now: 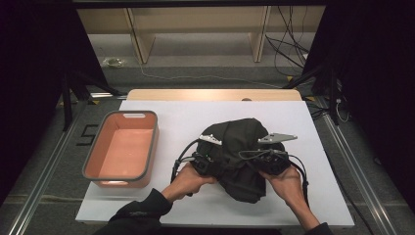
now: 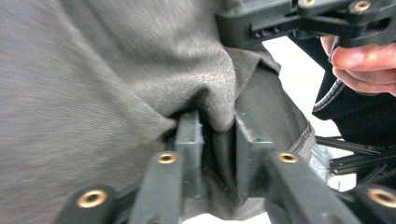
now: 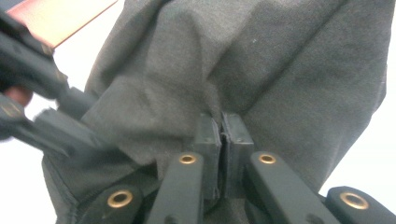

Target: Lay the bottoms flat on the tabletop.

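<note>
Both pairs of jaws are biting cloth. On our left gripper the jaws stand a narrow gap apart with a thick fold of the dark garment bunched between them; on our right gripper they are pressed almost flat together on a thinner pinch of the same garment. So we have a firm hold on each side, and neither grip looks marginal.

Just beyond the jaws the fabric rises in loose, rumpled folds. A stitched hem runs off to the right of our left jaws, which suggests we hold near an edge there; we cannot tell what kind of garment it is. From above, the garment lies as a crumpled heap between our two grippers, left gripper and right gripper, with its far side resting on the white table cover.

Farther out, well to the left of our left jaws, sits the orange bin, and nothing lies in it.

We judge the work to be at an early stage: grasping is done, but the cloth is neither spread, folded nor moved. What remains, as we read it, is to lift or draw the garment out, shape it, and possibly carry it leftward into the bin, though the pictures do not settle which.
</note>
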{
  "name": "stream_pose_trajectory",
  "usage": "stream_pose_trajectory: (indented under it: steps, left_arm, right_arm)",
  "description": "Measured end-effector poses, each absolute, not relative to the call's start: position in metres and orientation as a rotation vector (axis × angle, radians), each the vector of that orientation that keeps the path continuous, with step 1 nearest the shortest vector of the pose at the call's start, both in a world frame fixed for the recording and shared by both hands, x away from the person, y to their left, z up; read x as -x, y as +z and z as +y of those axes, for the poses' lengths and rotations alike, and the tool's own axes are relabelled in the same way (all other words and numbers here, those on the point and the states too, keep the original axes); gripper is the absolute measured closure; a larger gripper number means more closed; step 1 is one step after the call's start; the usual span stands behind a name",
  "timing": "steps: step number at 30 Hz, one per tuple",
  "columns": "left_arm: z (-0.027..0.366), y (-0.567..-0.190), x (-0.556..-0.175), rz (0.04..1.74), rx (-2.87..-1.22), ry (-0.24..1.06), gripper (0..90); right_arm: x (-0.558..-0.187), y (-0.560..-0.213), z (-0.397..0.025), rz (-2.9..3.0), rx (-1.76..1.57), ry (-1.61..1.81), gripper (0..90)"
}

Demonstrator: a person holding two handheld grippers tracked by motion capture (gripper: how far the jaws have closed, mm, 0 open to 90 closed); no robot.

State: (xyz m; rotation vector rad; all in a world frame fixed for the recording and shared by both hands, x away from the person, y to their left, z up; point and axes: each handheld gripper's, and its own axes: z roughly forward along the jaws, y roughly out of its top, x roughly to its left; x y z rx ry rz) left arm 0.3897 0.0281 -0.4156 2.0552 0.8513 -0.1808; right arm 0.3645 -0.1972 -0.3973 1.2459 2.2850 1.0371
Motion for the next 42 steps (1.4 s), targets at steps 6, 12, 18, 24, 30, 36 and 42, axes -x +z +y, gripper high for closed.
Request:
stream_pose_trajectory:
  steps: [6, 12, 18, 24, 30, 36, 42]
  left_arm:
    - [0.056, -0.397, -0.398, 0.885, -2.015, -0.084, 55.3]
    - [0.092, -0.385, -0.412, 0.991, -1.948, 0.011, 47.1]
    - [0.104, -0.387, -0.421, 1.063, -1.93, 0.033, 39.8]
    - [0.101, -0.393, -0.423, 1.084, -1.955, 0.03, 36.2]
    - [0.1, -0.396, -0.425, 1.102, -1.955, 0.028, 34.8]
    - [0.091, -0.404, -0.425, 1.11, -1.974, 0.015, 33.0]
    - [0.075, -0.415, -0.425, 1.109, -2.005, -0.015, 30.5]
  right_arm:
    - [-0.361, -0.395, -0.213, 2.267, -1.266, 1.067, 87.7]
    - [-0.36, -0.392, -0.228, 2.238, -1.299, 1.088, 87.7]
    - [-0.359, -0.389, -0.239, 2.209, -1.312, 1.058, 87.8]
    - [-0.362, -0.391, -0.261, 2.153, -1.36, 0.979, 87.8]
    - [-0.372, -0.41, -0.289, 2.136, -1.472, 0.876, 87.8]
    - [-0.382, -0.429, -0.302, 2.161, -1.545, 0.832, 87.4]
    - [-0.384, -0.433, -0.304, 2.168, -1.565, 0.824, 87.1]
